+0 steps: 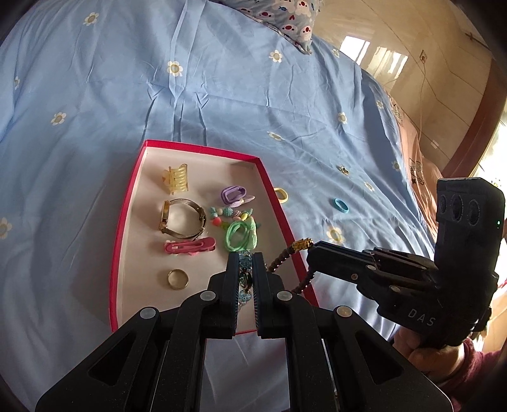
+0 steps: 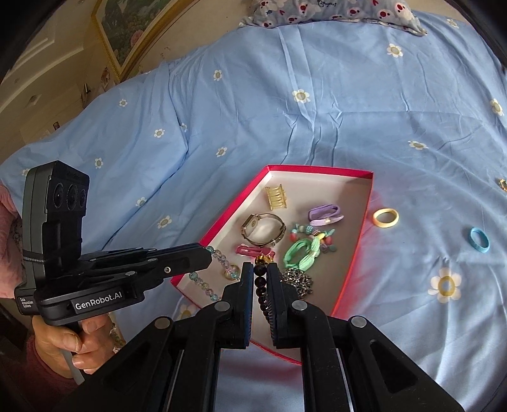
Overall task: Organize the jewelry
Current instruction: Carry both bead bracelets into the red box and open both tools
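A red-rimmed box [image 1: 202, 147] lies on the blue bedspread and holds a yellow claw clip [image 1: 176, 179], a watch [image 1: 182, 218], a pink clip [image 1: 189, 246], a gold ring [image 1: 177, 279], a green hair tie [image 1: 241, 236] and a purple tie [image 1: 233, 194]. My left gripper [image 1: 246, 260] is shut on a blue glass-bead bracelet [image 2: 218, 264] over the box's near end. My right gripper [image 2: 260, 269] is shut on a dark bead bracelet [image 1: 283, 258] with a gold charm [image 1: 301, 244], over the box's right rim.
A yellow hair band [image 2: 385, 217] and a blue hair band [image 2: 479, 240] lie on the bedspread right of the box [image 2: 320, 168]. A small gold piece [image 1: 343, 170] lies farther right. A patterned pillow [image 2: 332, 11] is at the far end.
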The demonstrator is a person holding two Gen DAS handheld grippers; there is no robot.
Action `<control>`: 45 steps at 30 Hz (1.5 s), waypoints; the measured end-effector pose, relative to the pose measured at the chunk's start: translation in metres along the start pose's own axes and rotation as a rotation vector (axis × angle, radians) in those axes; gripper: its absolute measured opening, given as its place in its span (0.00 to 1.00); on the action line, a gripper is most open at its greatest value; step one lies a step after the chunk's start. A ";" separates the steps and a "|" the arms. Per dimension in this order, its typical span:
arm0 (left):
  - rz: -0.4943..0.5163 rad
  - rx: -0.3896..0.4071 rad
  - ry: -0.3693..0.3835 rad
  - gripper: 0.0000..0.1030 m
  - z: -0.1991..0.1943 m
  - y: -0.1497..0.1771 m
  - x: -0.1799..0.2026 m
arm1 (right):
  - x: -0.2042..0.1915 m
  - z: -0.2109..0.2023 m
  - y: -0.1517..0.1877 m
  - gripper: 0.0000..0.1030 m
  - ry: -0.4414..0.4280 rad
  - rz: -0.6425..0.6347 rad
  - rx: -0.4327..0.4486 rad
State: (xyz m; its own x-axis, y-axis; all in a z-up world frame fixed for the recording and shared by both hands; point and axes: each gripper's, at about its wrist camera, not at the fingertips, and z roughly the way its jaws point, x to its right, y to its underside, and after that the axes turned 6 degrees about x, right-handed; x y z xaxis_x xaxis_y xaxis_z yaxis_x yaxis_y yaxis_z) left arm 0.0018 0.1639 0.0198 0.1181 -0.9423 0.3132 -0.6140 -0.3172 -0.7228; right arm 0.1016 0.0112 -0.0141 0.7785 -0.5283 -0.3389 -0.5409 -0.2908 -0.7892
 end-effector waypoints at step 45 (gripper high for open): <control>-0.061 -0.127 -0.200 0.06 0.040 0.035 -0.064 | 0.034 0.073 0.022 0.09 0.157 -0.025 -0.179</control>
State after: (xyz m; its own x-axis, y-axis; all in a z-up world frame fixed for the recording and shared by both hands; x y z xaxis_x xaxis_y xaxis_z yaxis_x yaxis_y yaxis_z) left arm 0.0039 0.2086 -0.0506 0.3019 -0.9284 0.2166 -0.6927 -0.3697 -0.6193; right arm 0.1391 0.0452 -0.0803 0.7409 -0.6328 -0.2251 -0.5805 -0.4349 -0.6884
